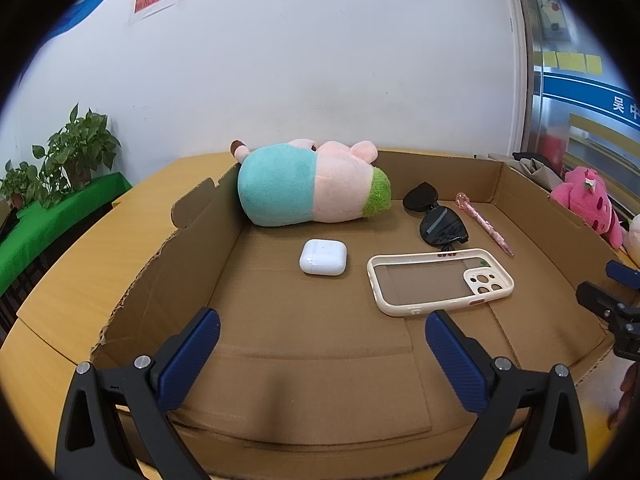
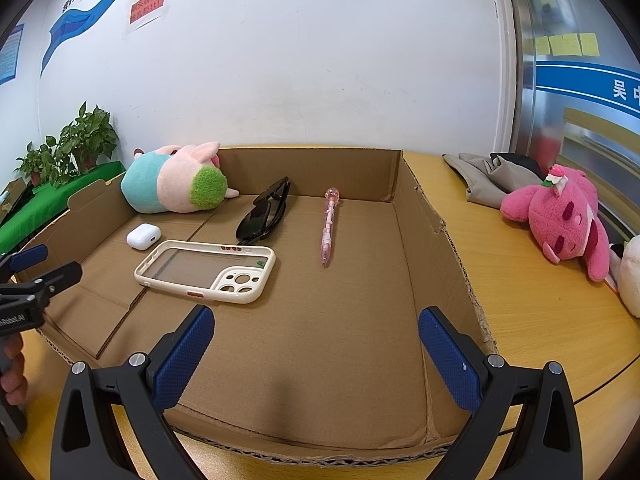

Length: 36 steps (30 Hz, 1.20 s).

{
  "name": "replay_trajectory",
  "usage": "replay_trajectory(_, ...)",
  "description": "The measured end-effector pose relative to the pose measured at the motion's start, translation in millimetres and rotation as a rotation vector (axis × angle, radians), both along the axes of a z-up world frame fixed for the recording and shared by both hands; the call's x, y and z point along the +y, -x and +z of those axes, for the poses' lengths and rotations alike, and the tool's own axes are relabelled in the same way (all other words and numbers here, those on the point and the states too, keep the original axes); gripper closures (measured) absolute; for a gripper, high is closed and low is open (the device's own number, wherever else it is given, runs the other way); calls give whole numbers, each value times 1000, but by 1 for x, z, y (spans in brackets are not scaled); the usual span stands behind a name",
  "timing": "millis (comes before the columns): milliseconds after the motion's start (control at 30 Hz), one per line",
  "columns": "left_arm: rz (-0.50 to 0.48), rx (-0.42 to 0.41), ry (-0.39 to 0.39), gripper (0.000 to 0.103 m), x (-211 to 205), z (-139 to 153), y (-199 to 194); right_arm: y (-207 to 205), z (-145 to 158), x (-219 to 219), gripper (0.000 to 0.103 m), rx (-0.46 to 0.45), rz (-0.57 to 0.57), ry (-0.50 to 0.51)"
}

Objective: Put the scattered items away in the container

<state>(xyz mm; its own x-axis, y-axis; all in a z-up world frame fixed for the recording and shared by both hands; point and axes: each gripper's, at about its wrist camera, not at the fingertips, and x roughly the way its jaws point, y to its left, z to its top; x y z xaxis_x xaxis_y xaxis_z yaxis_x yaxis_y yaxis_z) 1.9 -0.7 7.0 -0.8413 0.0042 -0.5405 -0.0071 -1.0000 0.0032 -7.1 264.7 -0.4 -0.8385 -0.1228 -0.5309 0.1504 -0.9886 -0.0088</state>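
Note:
A shallow cardboard box (image 1: 192,264) (image 2: 436,248) lies on the wooden table. Inside it are a teal-and-pink plush (image 1: 304,182) (image 2: 176,184), a white earbud case (image 1: 323,257) (image 2: 143,236), a cream phone case (image 1: 440,280) (image 2: 208,270), black sunglasses (image 1: 438,220) (image 2: 266,212) and a pink pen (image 1: 486,224) (image 2: 329,226). My left gripper (image 1: 322,360) hangs open over the box's near floor, nothing between its fingers. My right gripper (image 2: 314,356) is open too, over the near right part of the box. A pink plush (image 2: 560,220) (image 1: 592,200) lies on the table right of the box.
A grey and black cloth (image 2: 488,178) is bunched behind the pink plush, and a white plush (image 2: 630,276) sits at the far right edge. Potted plants (image 1: 68,156) stand on a green-covered surface (image 1: 52,220) at the left. A white wall rises behind the table.

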Motion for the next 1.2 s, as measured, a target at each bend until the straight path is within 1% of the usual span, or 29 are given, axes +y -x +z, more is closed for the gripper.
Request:
replay_trajectory(100, 3, 16, -47, 1, -9, 19, -16, 1, -2, -2, 0, 2, -11, 2)
replay_trajectory(167, -2, 21, -43, 1, -12, 32, -33, -2, 0, -1, 0, -3, 19, -7)
replay_trajectory(233, -6, 21, -4, 1, -19, 40, -56, -16, 11, 7, 0, 20, 29, -1)
replay_trajectory(300, -17, 10, 53, 1, -28, 44, -78, -37, 29, 19, 0, 79, 55, 17)
replay_trajectory(367, -39, -31, 115, 1, -41, 39, -101, -61, 45, 31, 0, 100, 100, 41)
replay_trajectory(400, -50, -58, 135, 1, -47, 34, -109, -73, 48, 37, 0, 87, 126, 50)
replay_trajectory(467, -71, -122, 169, 1, -62, 17, -121, -92, 43, 47, 0, 19, 176, 49)
replay_trajectory(533, -85, -202, 182, 1, -77, -5, -127, -108, 24, 55, 0, -72, 211, -2)
replay_trajectory(633, -98, -289, 164, 1, -98, -30, -130, -129, -15, 71, 0, -199, 212, -120)
replay_trajectory(700, -100, -328, 159, 1, -109, -41, -129, -137, -35, 84, 0, -270, 216, -151)
replay_trajectory(767, -116, -356, 157, 0, -120, -49, -127, -142, -45, 96, 0, -327, 236, -141)
replay_trajectory(833, -151, -368, 112, 0, -130, -52, -125, -146, -46, 105, 0, -344, 270, -113)
replay_trajectory(900, -177, -391, 47, 0, -145, -54, -120, -142, -49, 110, 0, -361, 287, -116)
replay_trajectory(933, -190, -381, 40, 0, -150, -55, -119, -139, -48, 114, 0, -359, 294, -118)
replay_trajectory(967, -206, -367, 43, 0, -155, -55, -119, -135, -48, 118, 0, -360, 296, -118)
replay_trajectory(1067, -240, -366, 48, 0, -165, -57, -117, -119, -48, 129, 0, -360, 298, -123)
replay_trajectory(1200, -335, -366, 65, 0, -172, -55, -111, -105, -46, 140, 0, -357, 323, -127)
